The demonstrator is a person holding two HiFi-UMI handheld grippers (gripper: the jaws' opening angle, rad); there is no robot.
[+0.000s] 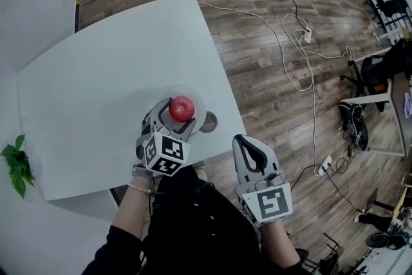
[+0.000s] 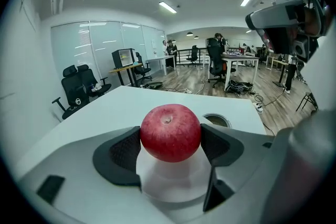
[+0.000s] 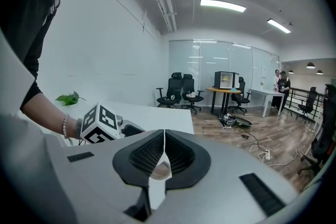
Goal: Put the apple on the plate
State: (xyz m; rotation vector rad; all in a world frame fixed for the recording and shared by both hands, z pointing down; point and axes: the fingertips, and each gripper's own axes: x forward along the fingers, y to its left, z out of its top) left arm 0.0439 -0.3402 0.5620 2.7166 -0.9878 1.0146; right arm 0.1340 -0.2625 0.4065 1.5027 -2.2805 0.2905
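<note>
A red apple (image 1: 182,108) sits between the dark pads of my left gripper (image 1: 175,116), which is shut on it. In the left gripper view the apple (image 2: 170,132) touches both pads, directly over a round white plate (image 2: 173,189). I cannot tell whether the apple rests on the plate or hangs just above it. The plate (image 1: 200,104) lies near the white table's (image 1: 96,87) front right corner. My right gripper (image 1: 241,140) is shut with nothing in it, held off the table's edge over the wooden floor; its pads meet in the right gripper view (image 3: 164,157).
A round cable hole (image 1: 208,122) in the tabletop lies just right of the plate. A small green plant (image 1: 17,167) is at the table's left edge. White cables (image 1: 302,55) run over the floor to the right. Office chairs (image 2: 79,89) and desks stand beyond.
</note>
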